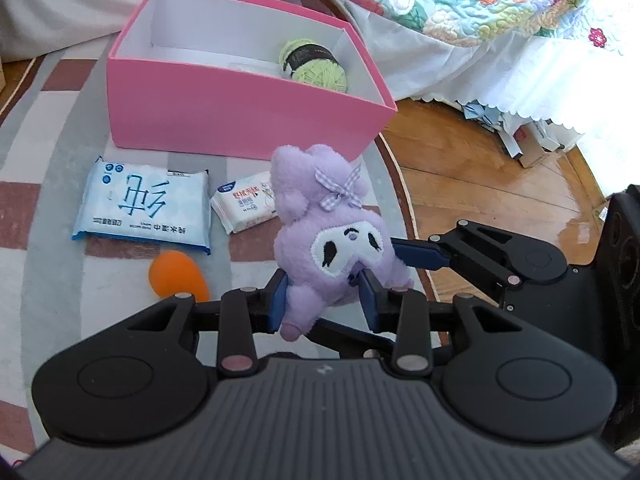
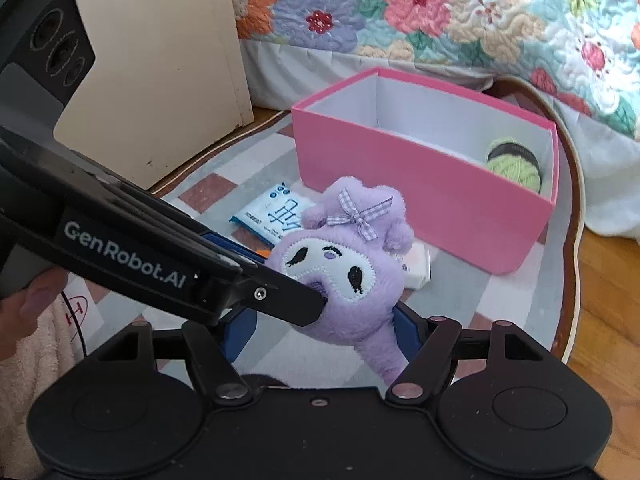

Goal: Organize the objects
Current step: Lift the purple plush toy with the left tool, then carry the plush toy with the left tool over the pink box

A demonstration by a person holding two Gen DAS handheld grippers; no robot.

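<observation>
1. Lettering reading "GenRobot.AI" ran in pale print along the black side of the left tool (image 2: pixel 320 308), seen from the right wrist view as it reached in from the left.
2. That left tool (image 1: pixel 326 298) had its blue pads pressed together on the lower body of a purple plush toy (image 1: pixel 328 216), pinching it just below the white embroidered face.
3. The right tool (image 2: pixel 320 340) stood spread, its blue pads on either side of the plush toy (image 2: pixel 344 268); whether they touched the fur could not be told.
4. The toy was held above a checked rug (image 1: pixel 52 272), in front of a pink box (image 1: pixel 224 116), and wore a lilac gingham bow on its head.
5. Inside the box (image 2: pixel 420 184), at its right end, lay a ball of green yarn (image 1: pixel 314 64) with a dark paper band whose print was too small to read.
6. On the rug before the box lay a blue wet-wipe pack (image 1: pixel 144 204) with a large blue Chinese character, upside down to the camera, and smaller print that could not be made out.
7. Just beside it lay a small white tissue pack (image 1: pixel 246 206) with red Chinese writing, partly hidden by the toy.
8. An orange egg-shaped sponge (image 1: pixel 178 276) rested near the blue pack.
9. A floral quilt (image 2: pixel 440 12) hung behind the box.
</observation>
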